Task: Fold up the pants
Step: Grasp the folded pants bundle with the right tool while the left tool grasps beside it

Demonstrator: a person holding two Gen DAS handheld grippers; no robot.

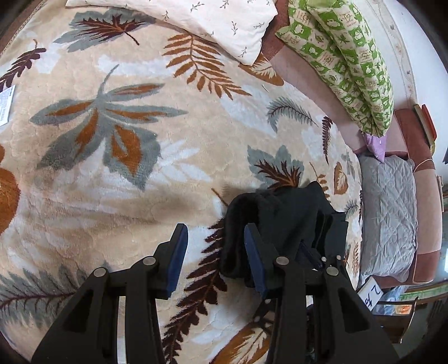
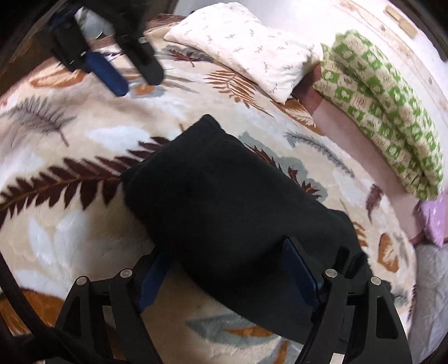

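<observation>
The black pants [image 2: 224,212] lie as a folded bundle on the leaf-patterned blanket [image 2: 70,218]. My right gripper [image 2: 224,268] stands wide open with the near end of the bundle between its blue pads [image 2: 301,274], which do not pinch it. In the left wrist view the pants [image 1: 280,218] sit just right of my left gripper [image 1: 215,252], which is open and empty over the blanket [image 1: 112,182]; its right pad [image 1: 256,257] is beside the fabric. The left gripper also shows in the right wrist view [image 2: 123,67], at the top left above the blanket.
A white floral pillow [image 1: 212,25] and a green patterned quilt [image 1: 350,64] lie at the head of the bed. A grey quilted pad [image 1: 392,215] and a purple cloth [image 1: 376,145] are at the right edge. A paper slip [image 1: 7,106] lies at the far left.
</observation>
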